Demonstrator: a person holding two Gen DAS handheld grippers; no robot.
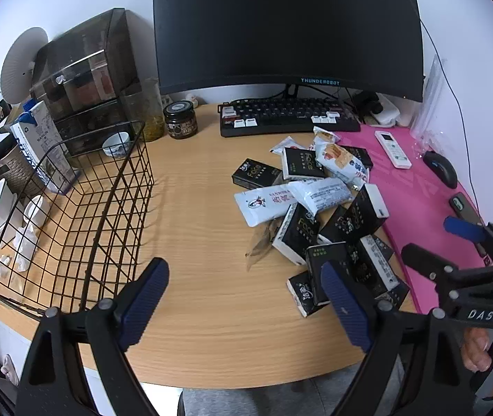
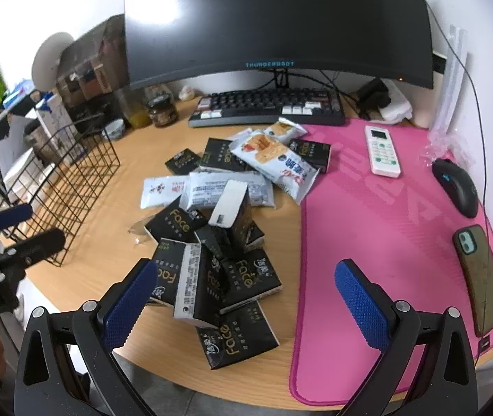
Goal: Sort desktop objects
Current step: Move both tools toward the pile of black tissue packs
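Both grippers sit closest to the cameras, and both point down at the wooden counter [image 1: 211, 312]. On the left, the left gripper [image 1: 244, 298] has its blue pads wide apart, with nothing between them but bare wood. Its right pad is just in front of the pile's near edge, not touching that I can tell.

Far left on the counter stands a black wire basket [image 1: 73, 215]. It looks empty inside. Behind it are a milk carton [image 1: 38, 145], a small white cup [image 1: 116, 142] and a dark see-through box with drawers [image 1: 83, 69]. A dark jar [image 1: 180, 119] stands a bit to the right of those.

In the middle lies the pile of things to sort. Black tissue packs [image 2: 239, 277] with gold "Face" letters lean on each other, and one stands tilted on top [image 2: 232, 204]. White snack bags [image 2: 274, 163] lie at the back of the pile. A black keyboard [image 2: 267, 107] sits behind them, under a big dark monitor [image 2: 277, 24].

The right gripper [image 2: 246, 308] hangs over the near end of the pile. Its pads are wide apart too, and it holds nothing. Some packs show between the pads, but the pads do not press on them.

To the right is a pink mat [image 2: 385, 242]. On it lie a white remote [image 2: 383, 152], a black mouse [image 2: 458, 187] and a phone [image 2: 482, 277].
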